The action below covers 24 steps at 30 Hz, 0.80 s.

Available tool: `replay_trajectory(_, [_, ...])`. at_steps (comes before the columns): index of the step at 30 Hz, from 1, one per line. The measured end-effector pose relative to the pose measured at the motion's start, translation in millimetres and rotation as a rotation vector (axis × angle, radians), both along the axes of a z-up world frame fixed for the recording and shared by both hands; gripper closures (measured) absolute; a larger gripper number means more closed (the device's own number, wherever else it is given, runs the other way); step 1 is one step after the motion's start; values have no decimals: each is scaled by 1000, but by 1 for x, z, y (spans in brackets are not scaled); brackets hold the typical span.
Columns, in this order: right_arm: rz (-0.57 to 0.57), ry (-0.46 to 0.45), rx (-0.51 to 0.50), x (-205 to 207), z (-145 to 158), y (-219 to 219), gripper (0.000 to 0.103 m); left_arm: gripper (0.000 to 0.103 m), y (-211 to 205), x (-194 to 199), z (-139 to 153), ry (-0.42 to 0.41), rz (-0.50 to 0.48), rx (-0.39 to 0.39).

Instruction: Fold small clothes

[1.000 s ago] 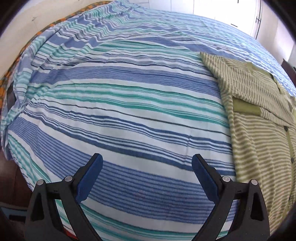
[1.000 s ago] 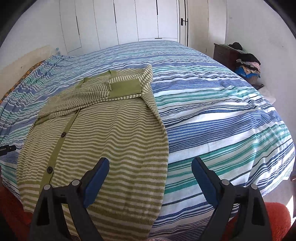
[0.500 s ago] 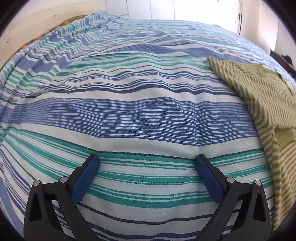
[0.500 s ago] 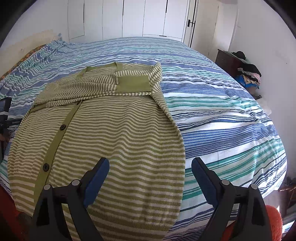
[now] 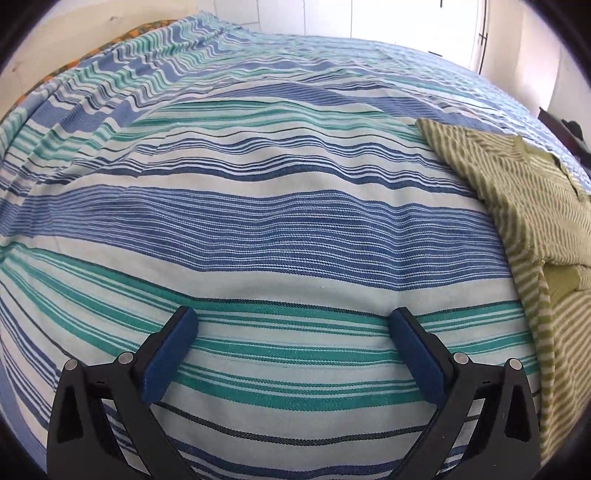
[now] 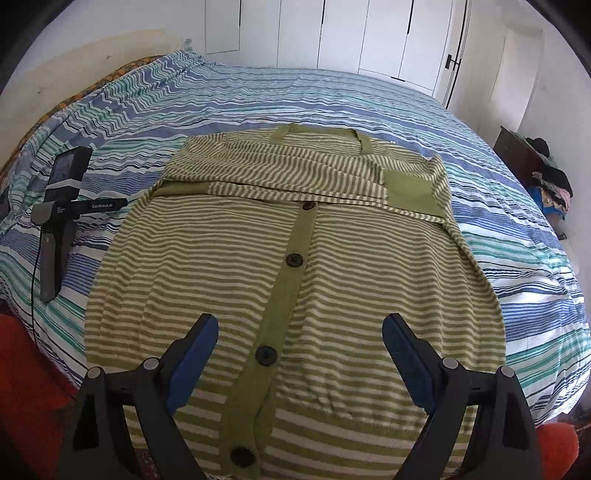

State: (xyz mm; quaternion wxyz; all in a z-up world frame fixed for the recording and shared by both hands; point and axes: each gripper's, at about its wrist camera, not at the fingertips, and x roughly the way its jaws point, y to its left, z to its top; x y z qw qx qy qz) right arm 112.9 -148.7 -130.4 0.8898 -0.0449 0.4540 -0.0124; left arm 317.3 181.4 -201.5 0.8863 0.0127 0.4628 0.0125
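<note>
Centring my right tongs (image 6: pixel 300 341) over the cardigan (image 6: pixel 295 266), I now see its button band straight ahead between the spread pads. Left tongs (image 5: pixel 293 345), also apart, moved forward over bare sheet (image 5: pixel 258 221); cardigan probably untouched, to their right.

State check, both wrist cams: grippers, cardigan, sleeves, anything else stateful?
left gripper: open, empty, over bare bedsheet
right gripper: open, empty, above the cardigan's lower half
cardigan: flat on bedsheet, front up, buttoned
sleeves: folded across the chest
wardrobe doors: shut
</note>
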Motion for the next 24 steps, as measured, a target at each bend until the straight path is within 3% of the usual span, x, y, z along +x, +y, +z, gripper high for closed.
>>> replay_trajectory(6, [101, 63, -36, 14, -16, 59, 13, 0, 0, 0, 0, 0, 0, -1])
replay_trajectory(13, [164, 138, -101, 15, -31, 88, 13, 0, 0, 0, 0, 0, 0, 0])
replay_trajectory(20, [138, 27, -80, 15, -5, 82, 13, 0, 0, 0, 0, 0, 0, -1])
replay_trajectory(24, [131, 18, -51, 8, -5, 69, 13, 0, -1, 0, 0, 0, -1, -1])
